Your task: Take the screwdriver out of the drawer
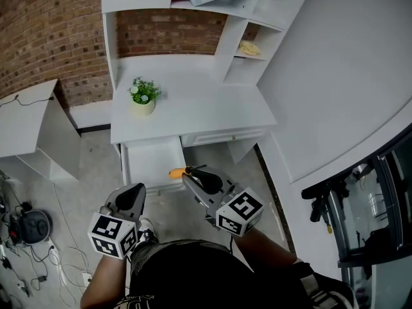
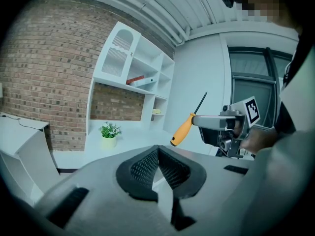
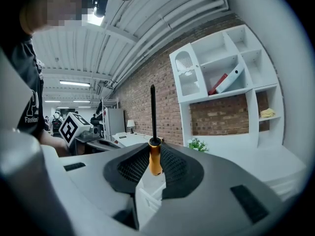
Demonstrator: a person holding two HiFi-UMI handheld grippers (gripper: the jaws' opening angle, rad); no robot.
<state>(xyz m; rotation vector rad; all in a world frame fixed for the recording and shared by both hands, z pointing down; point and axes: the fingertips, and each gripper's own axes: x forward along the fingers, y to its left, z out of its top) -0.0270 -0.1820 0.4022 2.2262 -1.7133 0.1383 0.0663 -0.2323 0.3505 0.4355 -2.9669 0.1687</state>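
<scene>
Your right gripper (image 3: 155,157) clamps the screwdriver (image 3: 153,113) by its orange handle, the shaft barely discernible from overhead, while your left gripper (image 2: 158,153) is clenched empty.

The orange-handled screwdriver (image 3: 155,160) has a rounded orange plastic grip and a thin black metal shaft. The right tool (image 1: 192,173) holds it in the air, both jaws pressed against the grip near the collar where the shaft begins. In the right gripper view the shaft points straight up from between the jaws. In the left gripper view the screwdriver is tilted, with the butt of the grip low and the shaft tip high. In the head view the orange grip pokes out left of the jaws, over the shallow white drawer (image 1: 152,162). That drawer stands pulled open under the left part of the white counter (image 1: 193,108).
</scene>
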